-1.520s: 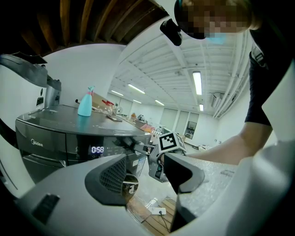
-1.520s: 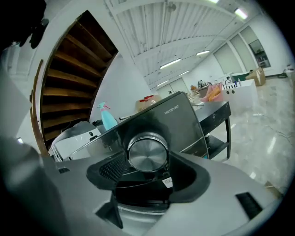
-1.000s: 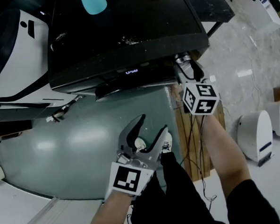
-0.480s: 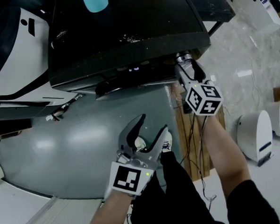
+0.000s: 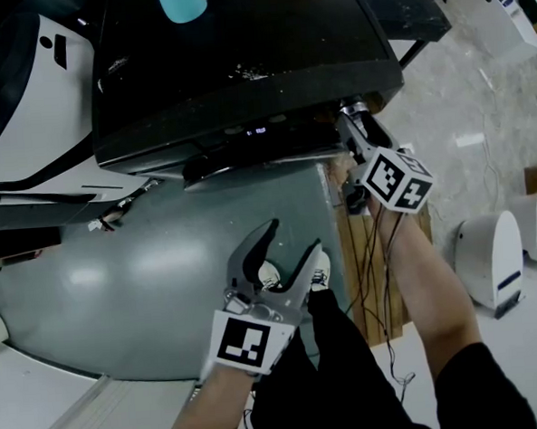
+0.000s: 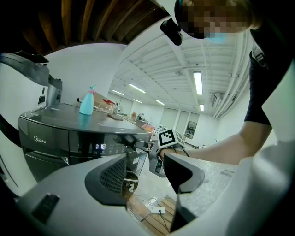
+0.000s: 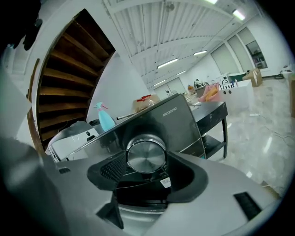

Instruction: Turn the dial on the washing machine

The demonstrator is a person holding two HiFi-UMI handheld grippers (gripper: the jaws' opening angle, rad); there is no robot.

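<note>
The dark washing machine (image 5: 241,66) has a lit display (image 5: 257,130) on its front panel. Its round metal dial (image 7: 146,155) sits at the panel's right end. My right gripper (image 5: 354,122) reaches that corner, its marker cube (image 5: 398,180) tilted. In the right gripper view the dial lies between the jaws of the right gripper (image 7: 146,167), which are closing, both pads against its rim. My left gripper (image 5: 284,253) hangs open and empty in front of the grey door (image 5: 145,280), away from the panel. From the left gripper (image 6: 147,168) I see the right one's cube (image 6: 168,137) at the dial.
A turquoise spray bottle (image 5: 180,4) stands on the machine's top. A white appliance (image 5: 26,106) is at the left. A wooden pallet (image 5: 367,266) with cables lies right of the machine, and white rounded devices (image 5: 489,259) stand on the floor further right.
The right gripper has rolled clockwise at the dial, its cube swinging to the right. The lit digits on the display look different. The left gripper has stayed put.
</note>
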